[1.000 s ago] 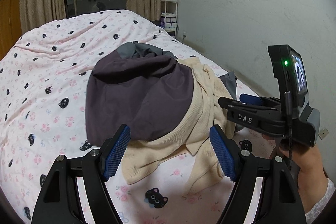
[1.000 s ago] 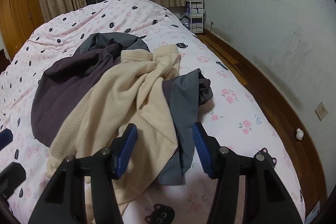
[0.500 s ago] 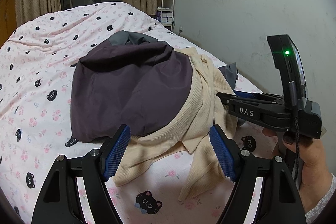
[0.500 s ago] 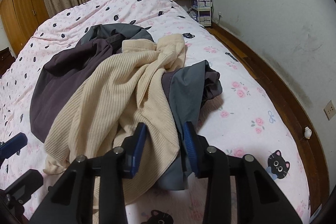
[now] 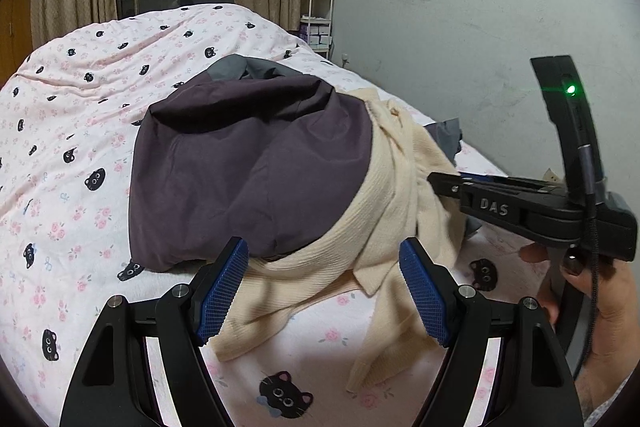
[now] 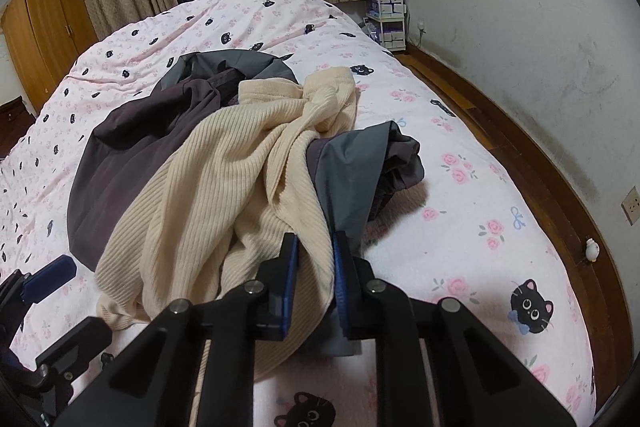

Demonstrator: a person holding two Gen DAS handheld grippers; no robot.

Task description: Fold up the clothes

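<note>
Right wrist view shows the right gripper [image 6: 314, 275] with fingers nearly closed on the cream knit sweater [image 6: 224, 183] heaped unfolded among dark garments [image 6: 132, 147] near the bed's [image 6: 460, 251] right edge; lift slowly, left gripper [image 5: 322, 291] spread wide, ready to separate layers.

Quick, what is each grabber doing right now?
Left gripper: open, holding nothing.
Right gripper: shut on the cream sweater.
</note>
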